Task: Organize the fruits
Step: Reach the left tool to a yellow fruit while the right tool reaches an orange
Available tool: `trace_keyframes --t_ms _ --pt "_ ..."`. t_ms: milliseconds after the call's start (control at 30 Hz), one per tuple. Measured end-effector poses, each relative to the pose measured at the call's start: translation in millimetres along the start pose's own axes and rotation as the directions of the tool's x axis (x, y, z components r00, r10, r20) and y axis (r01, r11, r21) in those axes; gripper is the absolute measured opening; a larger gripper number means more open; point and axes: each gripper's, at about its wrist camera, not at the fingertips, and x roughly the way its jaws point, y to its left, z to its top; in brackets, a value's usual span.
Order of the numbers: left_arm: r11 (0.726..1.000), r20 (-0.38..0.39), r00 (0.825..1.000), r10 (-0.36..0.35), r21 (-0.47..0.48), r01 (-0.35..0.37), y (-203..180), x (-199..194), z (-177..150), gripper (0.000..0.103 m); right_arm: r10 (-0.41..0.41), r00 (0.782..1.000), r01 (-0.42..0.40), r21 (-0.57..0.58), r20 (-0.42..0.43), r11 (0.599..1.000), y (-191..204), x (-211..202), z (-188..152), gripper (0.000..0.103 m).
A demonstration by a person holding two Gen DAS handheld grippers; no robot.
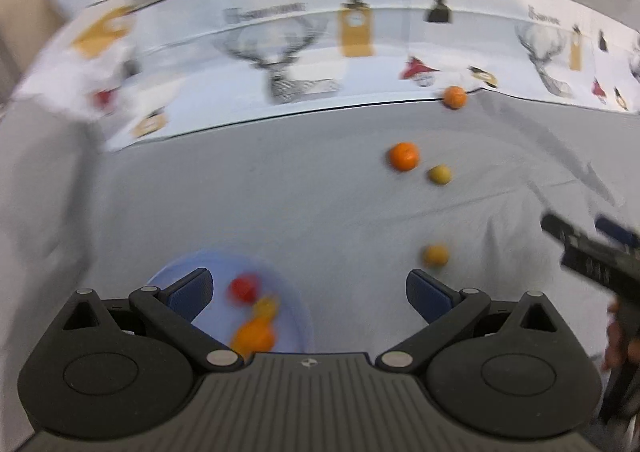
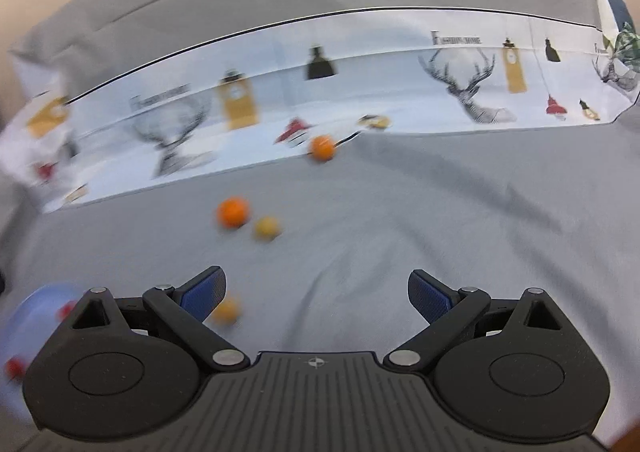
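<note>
Four loose fruits [image 1: 404,156], perhaps three bowled [image 1: 254,336]

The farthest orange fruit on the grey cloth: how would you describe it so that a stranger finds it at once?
Find the white printed cloth with deer heads that runs across the back of the grey cloth. The orange fruit sits right at its lower edge, near a red lamp print. The other loose fruits lie nearer, out on plain grey.
</note>
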Motion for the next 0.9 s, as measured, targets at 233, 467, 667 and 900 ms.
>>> trace_keyframes --t_ms 233,467,667,900 --pt "0.982 -0.105 0.993 -0.049 0.179 0.067 -53 138 63 0.103 0.014 0.999 -0.017 -0.091 -0.04 0.996 -43 137 51 0.098" --pt "0.966 -0.258 0.946 -0.195 0.116 0.231 -63 158 53 0.103 0.066 0.997 -0.071 -0.131 -0.048 0.989 -42 231 80 0.098" --pt "0.946 -0.314 0.933 -0.178 0.208 0.25 -84 167 14 0.102 0.114 0.993 -0.114 -0.183 -0.016 0.976 -26 280 101 0.098" --pt "0.94 -0.252 0.948 -0.194 0.23 0.254 -89 162 7 0.026 0.137 0.99 -0.124 -0.324 0.017 0.938 -4 284 101 0.039"
